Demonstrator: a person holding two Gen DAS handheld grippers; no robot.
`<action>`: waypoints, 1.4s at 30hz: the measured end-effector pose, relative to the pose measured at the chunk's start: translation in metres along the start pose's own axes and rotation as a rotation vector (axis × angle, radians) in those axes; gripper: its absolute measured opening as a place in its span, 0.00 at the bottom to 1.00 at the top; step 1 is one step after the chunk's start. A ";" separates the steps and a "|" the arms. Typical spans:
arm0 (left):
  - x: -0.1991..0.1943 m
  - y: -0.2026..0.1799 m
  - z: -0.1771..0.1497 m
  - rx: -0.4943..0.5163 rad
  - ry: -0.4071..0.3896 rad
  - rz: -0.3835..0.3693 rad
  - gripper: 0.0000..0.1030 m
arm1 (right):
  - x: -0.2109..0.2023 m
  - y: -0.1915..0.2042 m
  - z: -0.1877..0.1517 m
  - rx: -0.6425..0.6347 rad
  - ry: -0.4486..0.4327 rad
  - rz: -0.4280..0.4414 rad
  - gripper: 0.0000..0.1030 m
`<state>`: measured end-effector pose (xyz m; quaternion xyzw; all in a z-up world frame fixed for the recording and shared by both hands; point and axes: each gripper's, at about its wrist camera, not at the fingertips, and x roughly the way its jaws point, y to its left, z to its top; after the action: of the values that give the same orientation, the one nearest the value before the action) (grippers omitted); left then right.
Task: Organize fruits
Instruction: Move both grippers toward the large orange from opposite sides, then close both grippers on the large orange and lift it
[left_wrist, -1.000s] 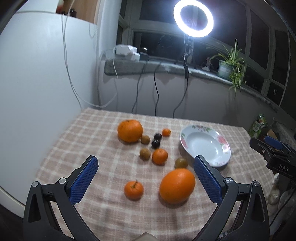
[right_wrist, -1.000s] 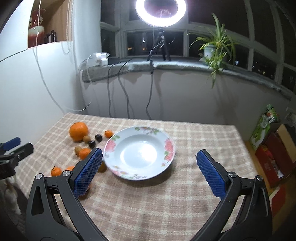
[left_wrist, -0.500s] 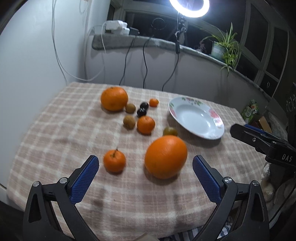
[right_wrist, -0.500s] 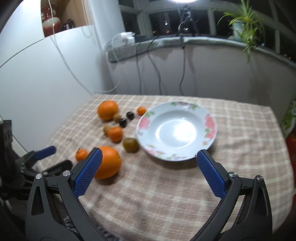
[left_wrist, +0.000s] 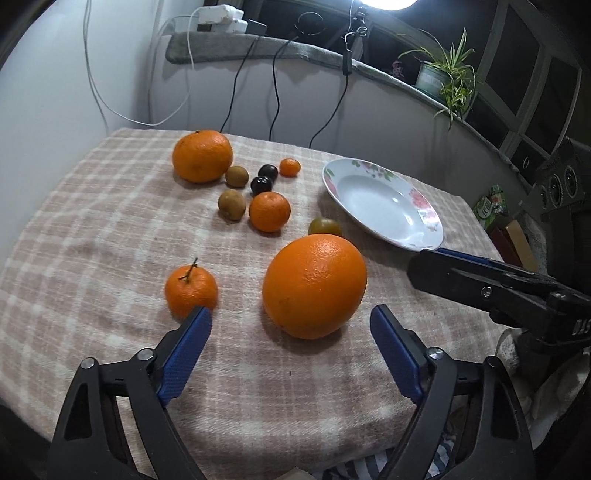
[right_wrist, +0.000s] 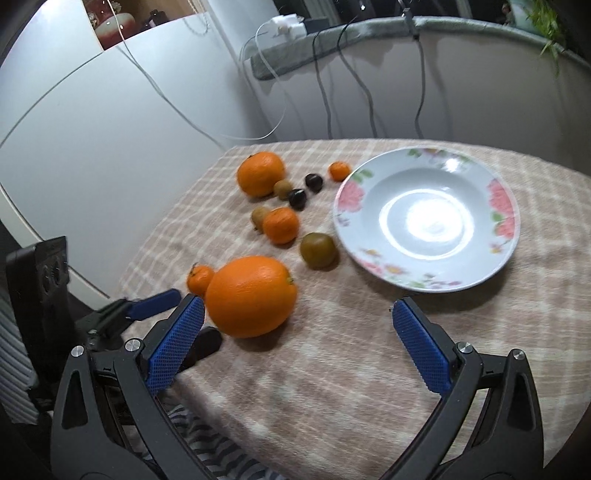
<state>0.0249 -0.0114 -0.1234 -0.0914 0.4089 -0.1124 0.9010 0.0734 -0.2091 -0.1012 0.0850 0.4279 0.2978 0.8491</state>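
A big orange (left_wrist: 314, 286) (right_wrist: 251, 296) lies near the table's front edge, just ahead of my open, empty left gripper (left_wrist: 291, 346). A small stemmed tangerine (left_wrist: 191, 287) sits left of it. Farther back lie another big orange (left_wrist: 202, 156), a mid-size tangerine (left_wrist: 269, 211), brown kiwi-like fruits (left_wrist: 231, 204), two dark plums (left_wrist: 261, 184), a tiny tangerine (left_wrist: 289, 167) and a greenish fruit (left_wrist: 324, 226) (right_wrist: 318, 249). The empty flowered plate (left_wrist: 384, 206) (right_wrist: 428, 218) stands at right. My right gripper (right_wrist: 295, 339) is open and empty, over the front edge.
The table has a checked beige cloth (left_wrist: 92, 229). Cables (left_wrist: 273, 85) hang down the wall behind. A windowsill with a potted plant (left_wrist: 443, 77) runs along the back. Boxes (left_wrist: 506, 221) stand on the floor to the right.
Both grippers have moved forward and lower toward the table. The big orange now lies closer to my left gripper. The right gripper has swung left toward the fruits.
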 end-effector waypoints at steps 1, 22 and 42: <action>0.002 0.000 0.000 -0.001 0.004 -0.002 0.82 | 0.002 0.000 0.001 0.006 0.007 0.017 1.00; 0.030 -0.007 0.003 0.012 0.042 -0.071 0.73 | 0.057 0.012 0.005 -0.038 0.149 0.095 0.91; 0.038 -0.005 0.007 0.011 0.048 -0.094 0.67 | 0.075 0.015 0.005 -0.014 0.196 0.196 0.77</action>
<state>0.0535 -0.0265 -0.1445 -0.1027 0.4251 -0.1593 0.8851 0.1050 -0.1534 -0.1430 0.0909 0.4964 0.3891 0.7707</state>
